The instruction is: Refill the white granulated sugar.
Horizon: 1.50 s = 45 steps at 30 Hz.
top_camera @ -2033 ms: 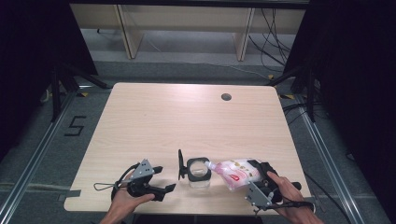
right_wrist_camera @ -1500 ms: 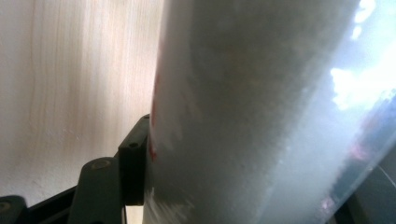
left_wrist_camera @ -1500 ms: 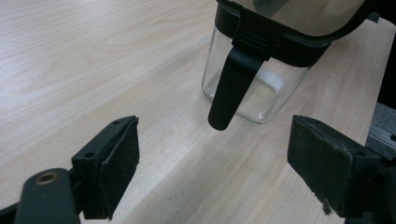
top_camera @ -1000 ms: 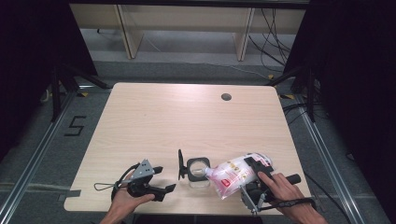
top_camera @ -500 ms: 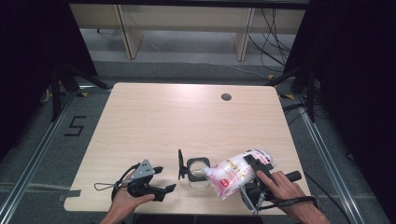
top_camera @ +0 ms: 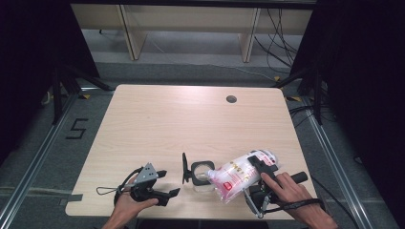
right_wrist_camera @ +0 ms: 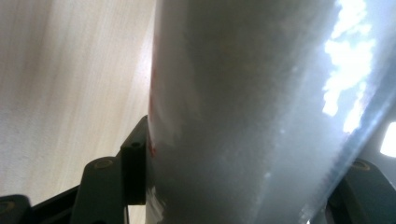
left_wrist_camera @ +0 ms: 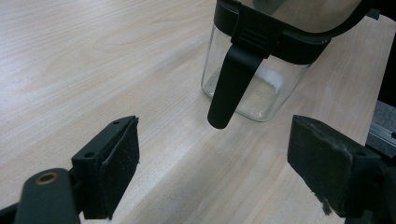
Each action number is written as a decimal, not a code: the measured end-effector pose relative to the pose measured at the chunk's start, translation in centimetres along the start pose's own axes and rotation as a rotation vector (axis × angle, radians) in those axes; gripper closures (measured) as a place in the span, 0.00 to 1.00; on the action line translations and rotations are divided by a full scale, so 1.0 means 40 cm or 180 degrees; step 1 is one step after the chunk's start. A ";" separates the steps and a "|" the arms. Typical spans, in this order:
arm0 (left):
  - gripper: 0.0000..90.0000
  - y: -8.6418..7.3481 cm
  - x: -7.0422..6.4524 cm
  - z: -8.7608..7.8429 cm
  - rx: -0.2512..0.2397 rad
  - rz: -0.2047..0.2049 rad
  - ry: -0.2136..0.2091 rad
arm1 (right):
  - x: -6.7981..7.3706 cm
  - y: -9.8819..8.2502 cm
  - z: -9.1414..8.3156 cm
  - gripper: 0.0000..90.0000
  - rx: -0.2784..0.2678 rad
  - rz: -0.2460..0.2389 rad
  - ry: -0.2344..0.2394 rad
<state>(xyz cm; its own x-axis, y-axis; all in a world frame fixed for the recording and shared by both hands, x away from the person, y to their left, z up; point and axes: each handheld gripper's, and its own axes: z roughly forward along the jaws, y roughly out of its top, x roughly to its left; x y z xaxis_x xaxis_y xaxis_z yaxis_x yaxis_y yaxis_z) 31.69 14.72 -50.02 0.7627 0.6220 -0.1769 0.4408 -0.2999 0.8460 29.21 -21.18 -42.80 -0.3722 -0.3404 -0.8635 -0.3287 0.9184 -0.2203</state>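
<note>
Right gripper (top_camera: 258, 168), held in the person's right hand (top_camera: 286, 191), is clamped across a clear plastic bag of white granules (top_camera: 241, 174); in the right gripper view the bag's wall (right_wrist_camera: 243, 112) bulges between the two black jaws, which press into it from either side. In the high view the bag lies tilted, its lower end at the mouth of a small glass jar (top_camera: 203, 177) near the front edge of the wooden table (top_camera: 191, 119). The jar's black flip lid (top_camera: 184, 168) stands upright at its left, so the jar is open.

Left gripper (top_camera: 160, 188) rests low on the table to the jar's left, its jaws spread wide with nothing between them. Its own view looks across bare wood at the jar (left_wrist_camera: 254, 91), where a little white material sits on the glass bottom and a black latch tab (left_wrist_camera: 231, 84) hangs from the rim.

Judging from this, the opening of the jar and the lifting of the bag are done, and pouring is at most barely begun: the jar looks nearly empty. Filling it, setting the bag down and closing the lid appear to remain.
</note>
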 end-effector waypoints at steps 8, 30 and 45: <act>0.18 0.000 0.002 0.001 0.0001 0.0011 -0.0029 | 0.003 -0.005 -0.006 0.43 0.0031 -0.0046 -0.0001; 0.18 0.001 0.006 -0.003 0.0013 0.0047 -0.0025 | -0.013 0.005 -0.006 0.44 0.0037 -0.0203 -0.0057; 0.18 0.000 0.002 -0.001 -0.0007 -0.0006 -0.0010 | -0.005 -0.006 -0.010 0.44 0.0075 -0.0137 -0.0088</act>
<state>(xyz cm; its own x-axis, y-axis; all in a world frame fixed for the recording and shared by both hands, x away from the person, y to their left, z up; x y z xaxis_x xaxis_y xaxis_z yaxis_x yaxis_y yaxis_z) 31.73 14.80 -50.03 0.7634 0.6204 -0.1800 0.4412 -0.2973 0.8468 29.01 -21.40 -42.39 -0.3339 -0.3741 -0.8652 -0.3233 0.9076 -0.2677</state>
